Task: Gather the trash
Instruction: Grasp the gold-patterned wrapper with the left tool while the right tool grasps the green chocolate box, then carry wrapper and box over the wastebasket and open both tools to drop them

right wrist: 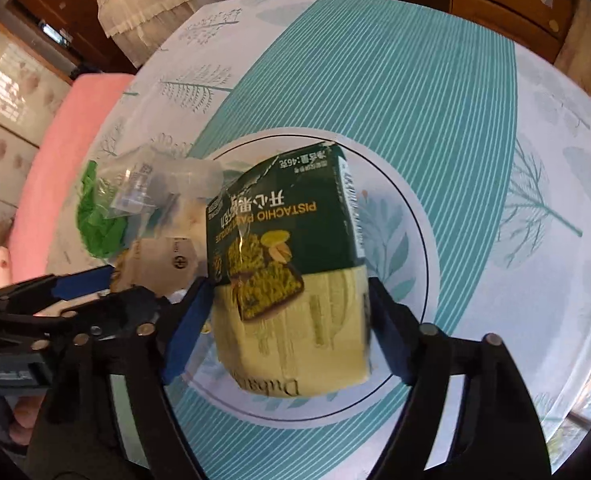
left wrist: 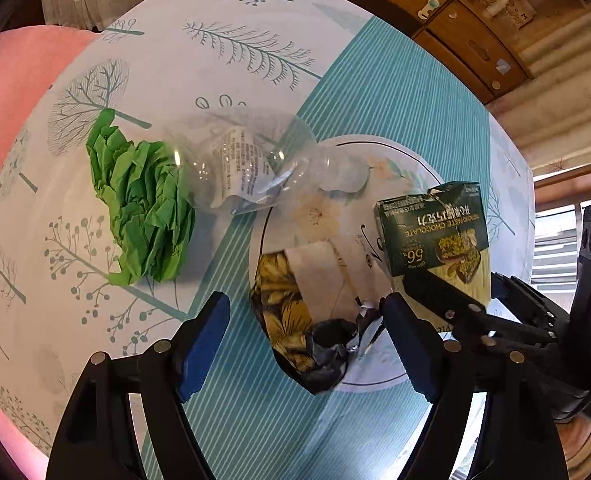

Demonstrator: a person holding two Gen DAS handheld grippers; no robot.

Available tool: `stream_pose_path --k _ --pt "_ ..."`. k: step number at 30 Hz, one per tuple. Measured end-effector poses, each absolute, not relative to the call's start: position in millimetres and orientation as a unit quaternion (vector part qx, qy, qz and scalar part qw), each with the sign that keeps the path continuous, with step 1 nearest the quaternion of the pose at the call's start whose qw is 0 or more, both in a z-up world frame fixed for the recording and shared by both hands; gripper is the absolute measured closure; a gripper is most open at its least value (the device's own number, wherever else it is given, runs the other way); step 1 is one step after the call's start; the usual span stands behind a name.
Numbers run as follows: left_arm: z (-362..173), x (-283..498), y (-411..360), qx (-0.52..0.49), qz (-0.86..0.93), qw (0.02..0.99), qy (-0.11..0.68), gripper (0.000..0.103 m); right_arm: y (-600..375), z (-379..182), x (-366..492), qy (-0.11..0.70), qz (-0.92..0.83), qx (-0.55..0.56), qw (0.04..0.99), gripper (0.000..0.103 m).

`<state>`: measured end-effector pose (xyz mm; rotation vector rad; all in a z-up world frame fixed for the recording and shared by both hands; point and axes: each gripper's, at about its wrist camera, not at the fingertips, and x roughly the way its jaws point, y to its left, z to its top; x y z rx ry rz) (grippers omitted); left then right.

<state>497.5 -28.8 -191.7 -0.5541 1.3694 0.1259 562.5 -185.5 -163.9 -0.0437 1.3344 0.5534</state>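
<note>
A green and cream chocolate box [right wrist: 287,240] stands on a white floral plate [right wrist: 395,208]. My right gripper [right wrist: 289,320] is shut on its lower part, a blue pad against each side. In the left wrist view the box [left wrist: 431,232] is at the right, with the right gripper [left wrist: 471,292] at its base. My left gripper [left wrist: 307,344] is open over a crumpled floral wrapper [left wrist: 291,312] lying across the plate's [left wrist: 395,168] near rim; the right pad is close to it and the left pad is apart. A crushed clear bottle [left wrist: 247,164] and a crumpled green paper [left wrist: 143,208] lie to the left.
The round table wears a cloth with a teal striped band [left wrist: 395,92] and tree prints. A pink cushioned seat [left wrist: 15,120] lies beyond the table's left edge. Wooden drawers [left wrist: 455,32] stand behind the table.
</note>
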Motion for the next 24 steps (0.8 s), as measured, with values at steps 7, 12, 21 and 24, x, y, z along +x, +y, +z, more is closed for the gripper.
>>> stream_pose_path --k 7,12,21,24 --pt "-193.2 491.8 -36.8 -0.266 0.039 0.734 0.624 0.041 -208.5 -146.1 547.4 0.602 0.241 0.034 0.761 0.039" --pt "-189.9 485.7 -46.3 -0.251 0.03 0.743 0.62 0.051 -216.9 -133.4 533.4 0.588 0.236 0.037 0.773 0.041" --pt "-158.9 452.6 -49.5 -0.225 0.029 0.763 0.605 0.053 -225.4 -115.3 503.4 0.58 0.239 0.054 0.777 0.042" --pt "-140.7 428.5 -47.7 -0.204 0.025 0.773 0.6 0.053 -223.8 -108.0 487.0 0.579 0.243 0.054 0.776 0.042"
